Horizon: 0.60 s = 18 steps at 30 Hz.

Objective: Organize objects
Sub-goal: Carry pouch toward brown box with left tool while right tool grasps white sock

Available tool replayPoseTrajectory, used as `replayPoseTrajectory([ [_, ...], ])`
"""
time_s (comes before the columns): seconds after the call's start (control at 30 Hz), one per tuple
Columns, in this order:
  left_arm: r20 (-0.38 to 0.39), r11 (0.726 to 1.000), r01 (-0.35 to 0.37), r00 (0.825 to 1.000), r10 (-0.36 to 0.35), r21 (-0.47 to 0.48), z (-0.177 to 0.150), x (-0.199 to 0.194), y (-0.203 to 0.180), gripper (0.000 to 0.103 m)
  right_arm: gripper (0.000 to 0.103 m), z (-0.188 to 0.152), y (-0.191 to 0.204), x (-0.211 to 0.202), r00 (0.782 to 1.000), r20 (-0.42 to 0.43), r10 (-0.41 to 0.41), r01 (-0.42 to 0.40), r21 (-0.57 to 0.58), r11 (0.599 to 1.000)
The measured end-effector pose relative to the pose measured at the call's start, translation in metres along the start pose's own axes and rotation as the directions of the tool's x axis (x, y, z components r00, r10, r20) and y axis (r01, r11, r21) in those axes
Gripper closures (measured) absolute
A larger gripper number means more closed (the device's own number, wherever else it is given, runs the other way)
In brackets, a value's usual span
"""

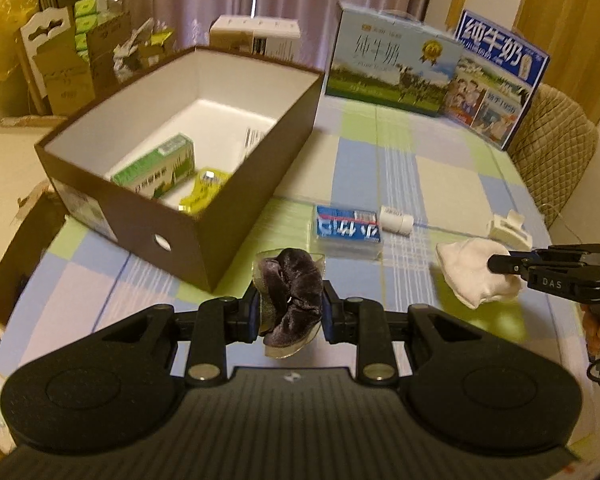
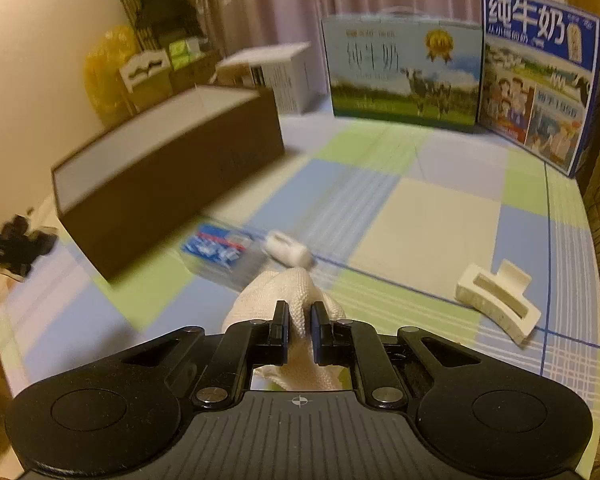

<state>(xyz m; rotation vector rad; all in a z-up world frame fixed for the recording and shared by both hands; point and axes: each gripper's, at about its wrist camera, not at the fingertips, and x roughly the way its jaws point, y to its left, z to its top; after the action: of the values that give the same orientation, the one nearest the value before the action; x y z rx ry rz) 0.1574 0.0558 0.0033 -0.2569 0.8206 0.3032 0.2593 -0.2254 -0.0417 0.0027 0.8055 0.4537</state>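
Checked tablecloth (image 1: 440, 176): left gripper (image 1: 288, 304) clamps a dark scrunchie (image 1: 296, 284); right gripper (image 2: 300, 320) pinches a white cloth (image 2: 284, 292), partly hidden.

The right gripper (image 2: 300, 322) pinches a white knitted cloth (image 2: 288, 292) between its fingers, above the checked tablecloth (image 2: 428, 208). Just beyond the cloth lie a small white bottle (image 2: 290, 249) on its side and a blue packet (image 2: 216, 246), near the brown box (image 2: 172, 184). A cream hair claw (image 2: 498, 300) lies to the right, well apart. Two milk cartons (image 2: 460, 76) stand at the back
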Motion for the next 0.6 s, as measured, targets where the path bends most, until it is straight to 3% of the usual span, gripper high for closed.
replayPoseTrajectory([
  [0.37, 0.072, 0.997, 0.055, 0.996, -0.058, 0.047, 0.041, -0.018, 0.039, 0.079, 0.096, 0.04, 0.066, -0.036, 0.992, 0.119, 0.031, -0.037, 0.048, 0.998],
  [0.6, 0.1, 0.995, 0.07, 0.992, -0.077, 0.066, 0.064, -0.022, 0.078, 0.079, 0.096, 0.07, 0.122, -0.028, 0.98, 0.175, 0.091, -0.099, 0.038, 0.994],
])
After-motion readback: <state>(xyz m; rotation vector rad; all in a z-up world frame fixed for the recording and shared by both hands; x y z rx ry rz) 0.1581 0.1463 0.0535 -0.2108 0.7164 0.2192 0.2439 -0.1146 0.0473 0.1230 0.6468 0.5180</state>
